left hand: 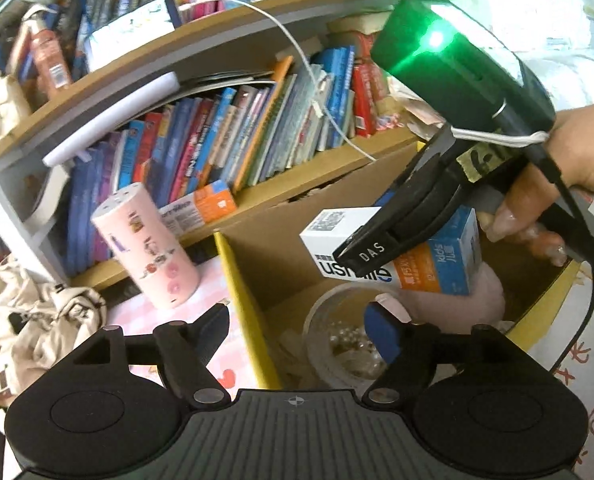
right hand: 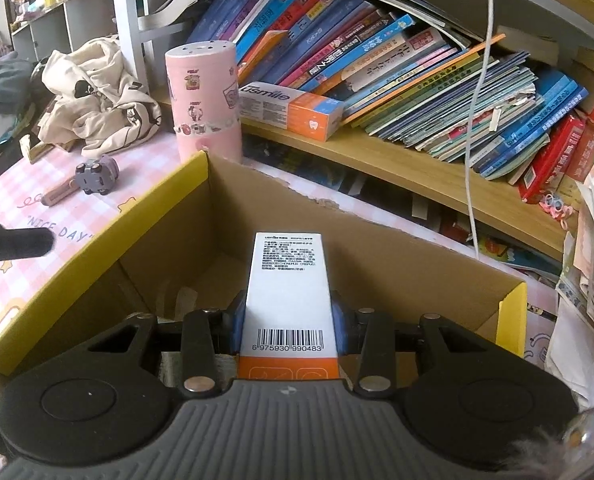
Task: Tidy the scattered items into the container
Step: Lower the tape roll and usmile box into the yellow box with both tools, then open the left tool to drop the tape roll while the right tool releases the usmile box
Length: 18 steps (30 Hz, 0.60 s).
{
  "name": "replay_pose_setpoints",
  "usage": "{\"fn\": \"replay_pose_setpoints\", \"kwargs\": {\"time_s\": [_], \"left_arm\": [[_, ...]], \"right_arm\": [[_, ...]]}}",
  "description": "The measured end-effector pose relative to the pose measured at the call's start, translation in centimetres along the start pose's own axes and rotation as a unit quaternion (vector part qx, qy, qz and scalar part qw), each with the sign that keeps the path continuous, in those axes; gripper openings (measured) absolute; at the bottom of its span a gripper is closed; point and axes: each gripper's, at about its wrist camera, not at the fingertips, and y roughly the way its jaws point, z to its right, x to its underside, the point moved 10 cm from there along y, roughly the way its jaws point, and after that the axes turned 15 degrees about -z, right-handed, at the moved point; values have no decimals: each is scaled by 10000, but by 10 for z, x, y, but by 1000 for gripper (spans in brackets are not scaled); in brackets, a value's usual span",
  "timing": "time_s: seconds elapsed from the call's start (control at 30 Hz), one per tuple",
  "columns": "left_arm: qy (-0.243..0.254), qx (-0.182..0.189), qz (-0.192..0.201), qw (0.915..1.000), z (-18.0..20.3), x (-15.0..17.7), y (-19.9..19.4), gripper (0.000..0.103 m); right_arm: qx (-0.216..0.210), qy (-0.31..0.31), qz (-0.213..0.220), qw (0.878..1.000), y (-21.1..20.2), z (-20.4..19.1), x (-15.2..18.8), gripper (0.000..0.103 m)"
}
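My right gripper (right hand: 289, 320) is shut on a white and orange usmile box (right hand: 289, 292) and holds it over the open cardboard box (right hand: 165, 216) with yellow flaps. In the left wrist view the same usmile box (left hand: 429, 264) hangs in the right gripper (left hand: 361, 252) above the cardboard box (left hand: 273, 240). My left gripper (left hand: 301, 320) is open and empty, just above the box's near edge. A clear glass jar of pearly beads (left hand: 345, 340) sits in the box, between my left fingers. A pink cylinder (right hand: 205, 100) and a purple toy car (right hand: 97, 174) stand on the table.
A bookshelf full of books (right hand: 397, 72) runs behind the box, with a second usmile box (right hand: 289, 110) on its ledge. A white cable (right hand: 477, 120) hangs down. A cream garment (right hand: 97, 96) lies at the left. Papers (right hand: 593, 260) pile at the right.
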Motion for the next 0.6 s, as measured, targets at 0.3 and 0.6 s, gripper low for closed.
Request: {"fn": "replay_pose_setpoints", "kwargs": {"time_s": [0.3,0.6], "left_arm": [[-587,-45,95,9982,-27,18,-28,78],[-929,35,45,9957,-34,37,-43,79]], "right_arm": [[-55,50,131,9999,-4,-5,-7,50],[-100,149,338,9993,-30,-13,6,64]]}}
